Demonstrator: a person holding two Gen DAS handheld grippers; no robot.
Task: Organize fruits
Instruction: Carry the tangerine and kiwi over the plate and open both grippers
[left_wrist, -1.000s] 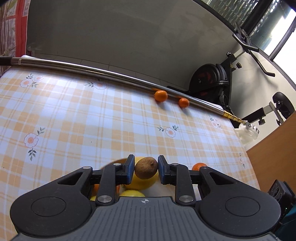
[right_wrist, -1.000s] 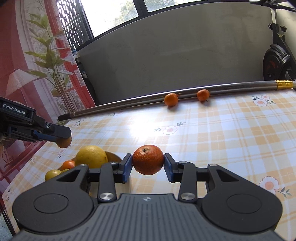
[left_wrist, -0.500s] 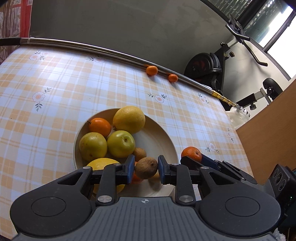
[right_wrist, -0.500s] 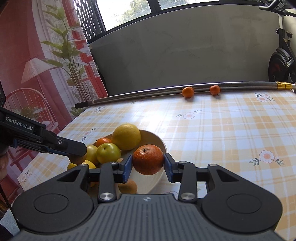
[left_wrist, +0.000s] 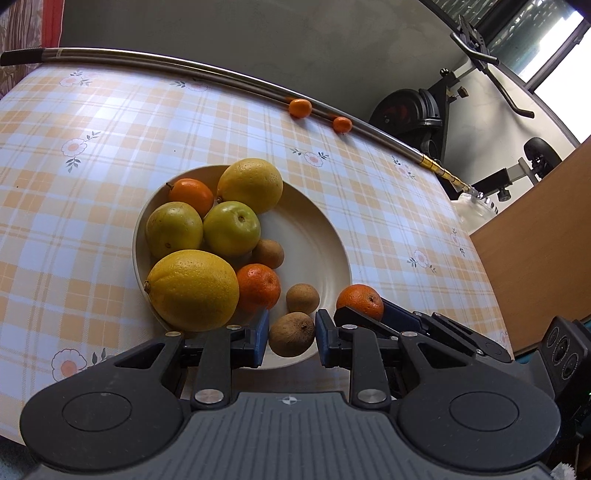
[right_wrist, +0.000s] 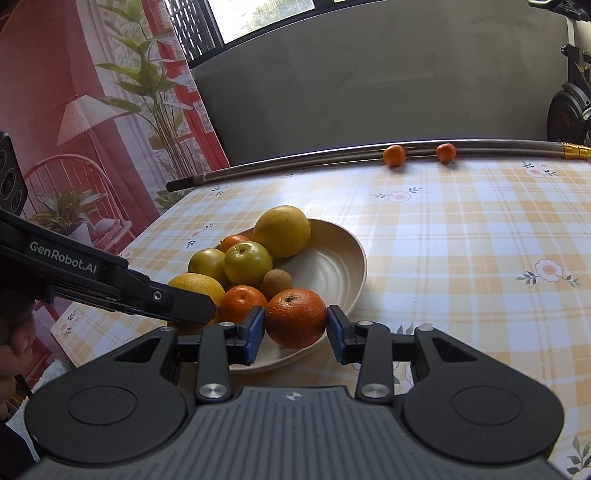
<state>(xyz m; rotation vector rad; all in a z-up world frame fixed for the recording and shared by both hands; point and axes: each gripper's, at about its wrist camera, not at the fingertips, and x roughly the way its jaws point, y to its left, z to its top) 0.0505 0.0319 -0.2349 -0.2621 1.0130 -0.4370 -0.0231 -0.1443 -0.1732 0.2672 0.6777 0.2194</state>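
Left wrist view now has the whole cream bowl (left_wrist: 332, 236) in sight, where a second ago only a sliver of it peeked out behind the claws, so both hands have come in over it. Left claw (left_wrist: 291, 334) is clenched on a brown kiwi (left_wrist: 291, 334) above the bowl's near rim, and the right claw (right_wrist: 295, 319) is grasping an orange (right_wrist: 295, 317) over the near right edge, same grips as before. Inside the bowl: two big lemons (left_wrist: 192, 290), two green-yellow apples (left_wrist: 231, 228), a small orange at the far left (left_wrist: 192, 192), a mandarin (left_wrist: 257, 286) and two more kiwis (left_wrist: 303, 298). Two tangerines (right_wrist: 394, 155) sit against the metal pole (right_wrist: 295, 160) at the table's (right_wrist: 461, 229) far edge.
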